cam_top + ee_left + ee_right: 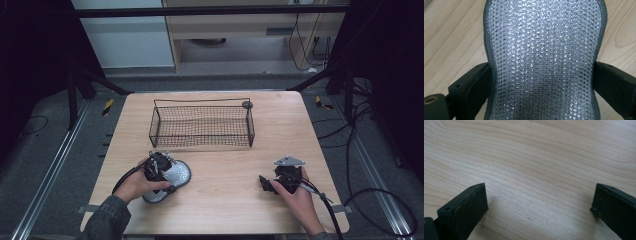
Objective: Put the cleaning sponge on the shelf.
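Left gripper [159, 167], lower left, jaws straddling the silver mesh pad's [175, 175] waist, contact unclear. Probably bound for wire basket [202, 125], centre. Right gripper [280, 181] wide open, empty, parked lower right.

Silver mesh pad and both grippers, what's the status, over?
Left gripper straddling silver mesh pad at its narrow waist. Right gripper open over bare table. Wire basket beyond, path clear.

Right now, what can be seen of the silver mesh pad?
The pad is a flat, glittery silver mesh piece with a grey stitched border, rounded and narrowing at a waist. It lies flat on the table near its front left, before the basket. The left gripper straddles its waist, a jaw at each edge.
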### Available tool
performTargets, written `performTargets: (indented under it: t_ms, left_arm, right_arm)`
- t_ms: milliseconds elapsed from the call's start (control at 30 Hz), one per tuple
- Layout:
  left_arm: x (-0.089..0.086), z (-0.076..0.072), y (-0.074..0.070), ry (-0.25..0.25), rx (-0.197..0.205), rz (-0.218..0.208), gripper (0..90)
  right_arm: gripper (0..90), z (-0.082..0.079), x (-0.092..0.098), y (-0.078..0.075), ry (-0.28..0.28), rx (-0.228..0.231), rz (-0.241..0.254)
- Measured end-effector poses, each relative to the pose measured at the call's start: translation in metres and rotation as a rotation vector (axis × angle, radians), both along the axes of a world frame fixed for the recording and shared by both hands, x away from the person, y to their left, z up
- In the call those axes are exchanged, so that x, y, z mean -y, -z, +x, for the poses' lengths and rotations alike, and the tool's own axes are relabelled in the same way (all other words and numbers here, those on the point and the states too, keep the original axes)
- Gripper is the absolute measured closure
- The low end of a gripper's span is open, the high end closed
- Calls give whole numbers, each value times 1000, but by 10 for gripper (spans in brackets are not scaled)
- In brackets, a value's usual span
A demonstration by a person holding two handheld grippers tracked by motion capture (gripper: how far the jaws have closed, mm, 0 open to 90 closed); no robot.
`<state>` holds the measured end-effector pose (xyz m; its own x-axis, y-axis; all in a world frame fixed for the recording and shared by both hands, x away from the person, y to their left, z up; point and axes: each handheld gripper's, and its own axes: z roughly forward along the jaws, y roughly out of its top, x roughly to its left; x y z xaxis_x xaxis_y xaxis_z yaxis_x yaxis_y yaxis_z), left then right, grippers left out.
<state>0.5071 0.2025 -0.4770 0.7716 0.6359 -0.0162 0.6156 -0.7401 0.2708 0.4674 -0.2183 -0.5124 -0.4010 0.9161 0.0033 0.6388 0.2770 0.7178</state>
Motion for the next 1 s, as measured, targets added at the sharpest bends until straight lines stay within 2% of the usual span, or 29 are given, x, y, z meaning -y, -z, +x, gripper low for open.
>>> performTargets:
  t_ms: [467,500,700,733,1000]
  left_arm:
    - [-4,-3,-5,8,30,-2,76]
    - [-4,-4,-9,5,48,-7,77]
    - [-5,-7,-17,25,73,-7,78]
    - [-4,-9,-20,29,90,-7,78]
    - [-5,-10,-34,57,145,-8,80]
  right_arm:
    - [4,0,0,0,-2,3,-6]
    - [4,0,0,0,-2,3,-6]
    - [4,0,0,0,-2,4,-6]
    - [4,0,0,0,-2,4,-6]
    - [4,0,0,0,-2,5,-4]
